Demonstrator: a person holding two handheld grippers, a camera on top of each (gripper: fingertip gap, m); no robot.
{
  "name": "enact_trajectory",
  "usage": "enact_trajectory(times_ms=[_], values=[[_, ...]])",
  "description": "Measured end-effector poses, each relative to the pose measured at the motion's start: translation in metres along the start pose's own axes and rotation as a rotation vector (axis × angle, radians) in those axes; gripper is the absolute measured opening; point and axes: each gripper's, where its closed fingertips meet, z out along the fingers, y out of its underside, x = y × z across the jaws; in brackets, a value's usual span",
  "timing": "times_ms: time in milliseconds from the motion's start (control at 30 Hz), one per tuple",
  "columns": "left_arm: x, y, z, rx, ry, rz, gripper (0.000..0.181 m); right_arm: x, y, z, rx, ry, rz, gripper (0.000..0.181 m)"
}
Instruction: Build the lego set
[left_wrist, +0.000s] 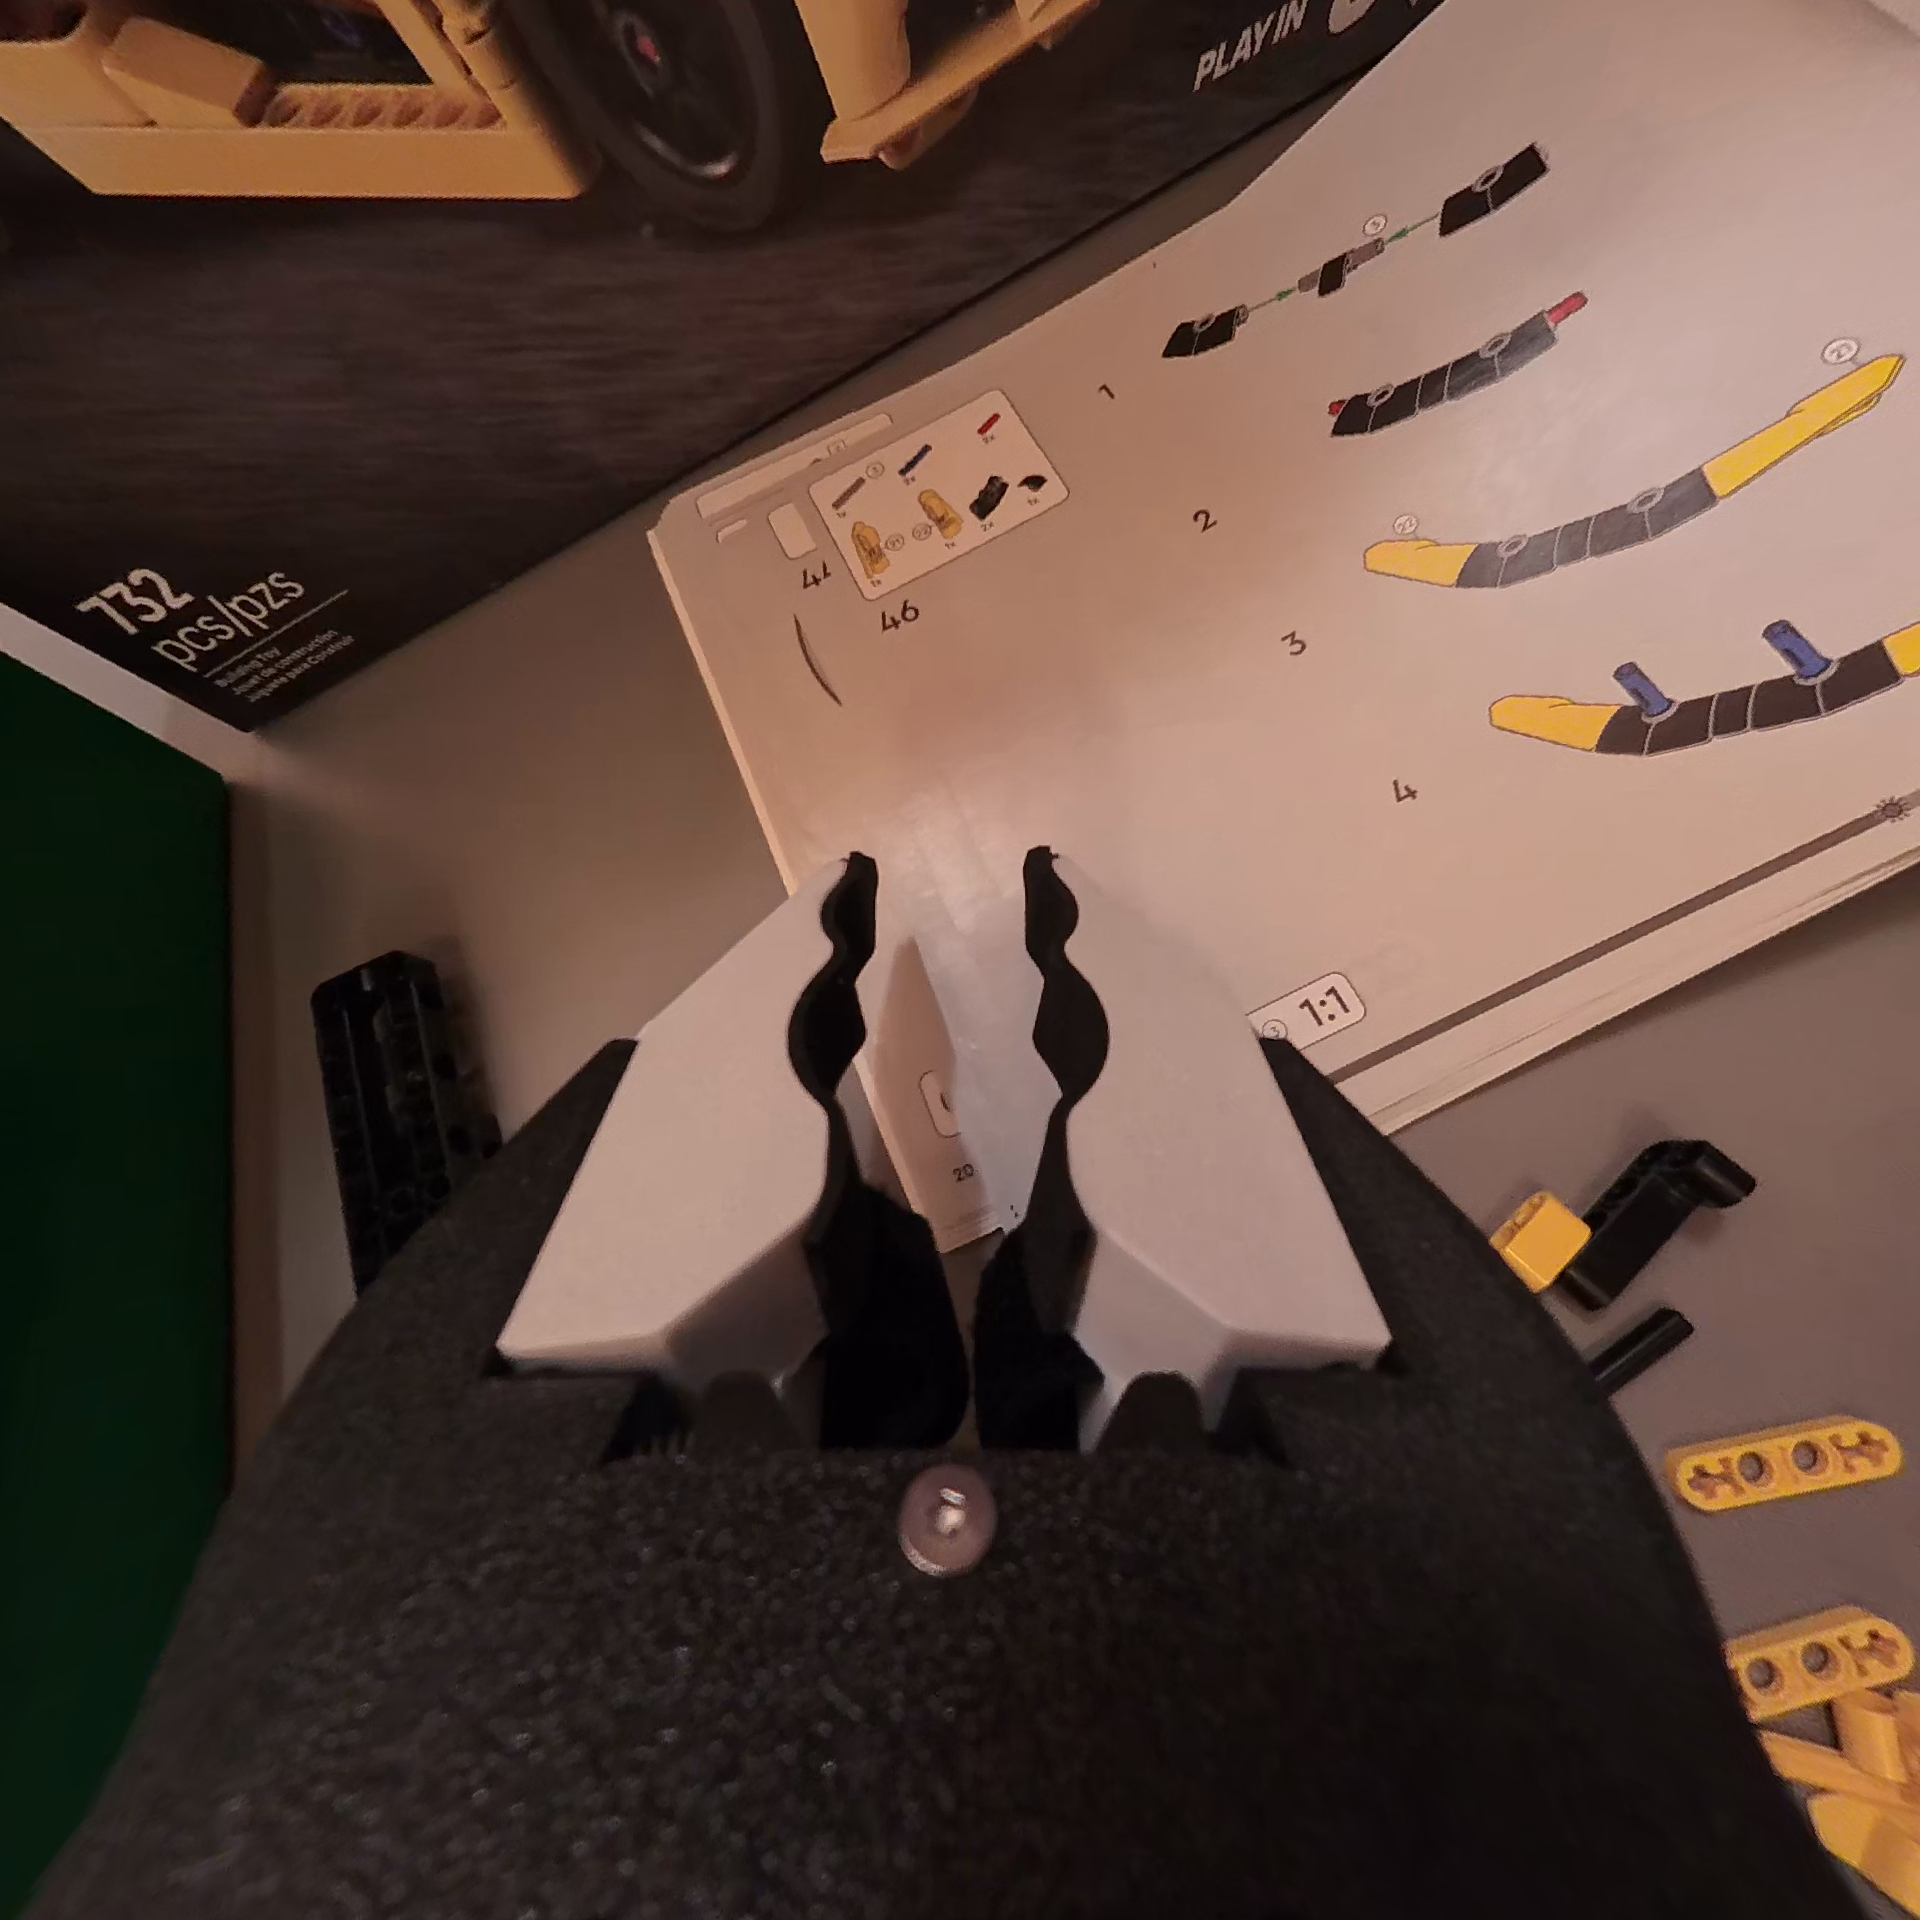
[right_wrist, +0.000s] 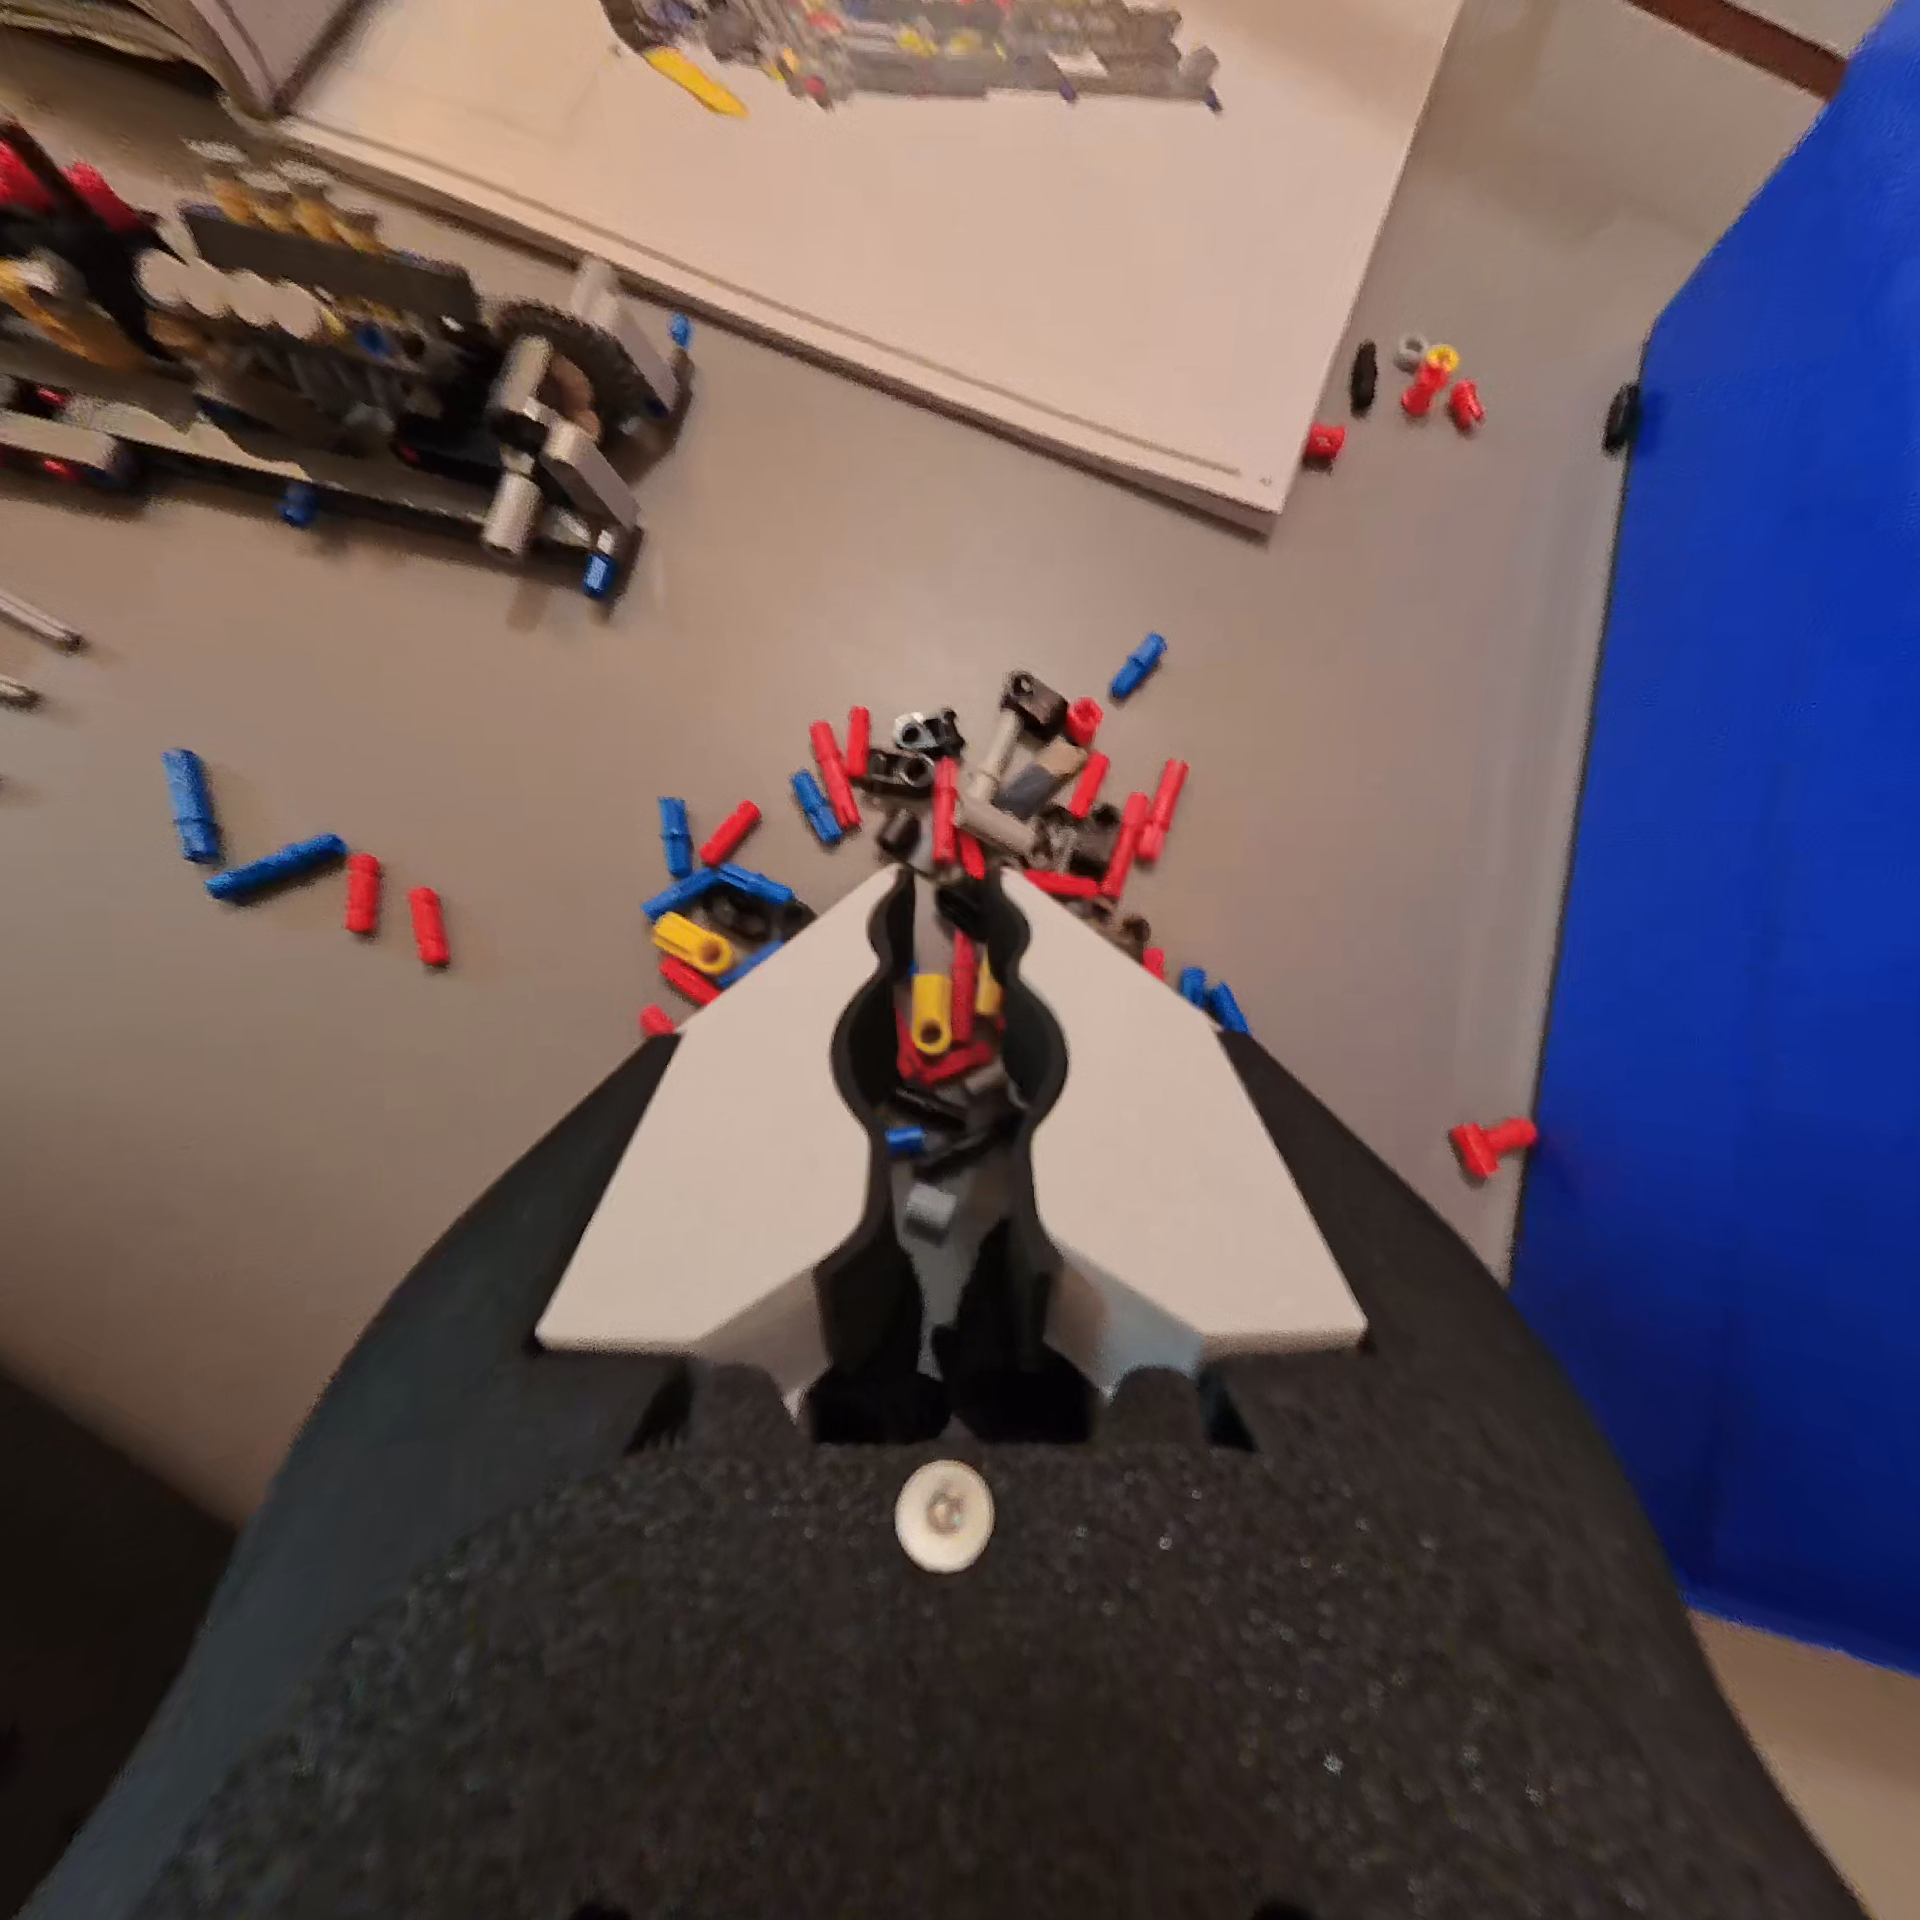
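The left gripper is kept parted and empty over the instruction booklet, probably so the step stays readable, while the right gripper, narrowly parted with nothing gripped, is lowered over the pile of pins on the surface near the half-built model.

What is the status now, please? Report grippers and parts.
Left gripper open, empty, over instruction booklet. Right gripper open over pile of small pins. Nothing gripped yet.
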Motion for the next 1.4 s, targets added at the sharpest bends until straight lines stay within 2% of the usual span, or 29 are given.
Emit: enact_trajectory(times_ms=[167, 367, 633, 733, 867, 1000, 1100, 1200, 1300, 1400], values=[[-0.001, 0.001, 0.0, -0.001, -0.003, 0.001, 0.027, -0.013, -0.004, 0.011, -0.021, -0.043, -0.039, 0.012], [-0.001, 0.001, -0.001, -0.002, -0.003, 0.006, 0.027, -0.011, 0.001, 0.021, -0.053, -0.034, -0.057, 0.011], [0.0, 0.001, 0.0, -0.003, -0.004, 0.009, 0.027, -0.011, -0.001, 0.016, -0.031, -0.021, -0.071, 0.006], [-0.001, 0.0, -0.001, 0.003, -0.004, 0.007, 0.027, -0.02, -0.012, 0.007, 0.04, -0.088, -0.009, 0.006], [-0.001, -0.002, -0.002, 0.017, -0.004, 0.007, 0.026, -0.061, -0.028, -0.003, 0.115, -0.277, -0.003, 0.006], [-0.002, -0.005, -0.006, 0.044, -0.007, 0.009, 0.025, -0.13, -0.016, 0.0, 0.06, -0.409, -0.297, 0.006], [0.006, -0.01, -0.01, 0.074, 0.047, -0.041, 0.024, -0.171, -0.021, -0.003, 0.062, -0.515, -0.317, 0.006], [0.013, -0.016, -0.014, 0.105, 0.103, -0.091, 0.023, -0.188, -0.022, 0.0, 0.052, -0.503, -0.375, 0.007], [0.013, -0.017, -0.017, 0.122, 0.121, -0.114, 0.023, -0.185, -0.009, 0.004, -0.008, -0.448, -0.445, 0.007], [0.007, -0.018, -0.021, 0.144, 0.101, -0.126, 0.022, -0.185, 0.004, 0.001, -0.039, -0.472, -0.405, 0.007]])
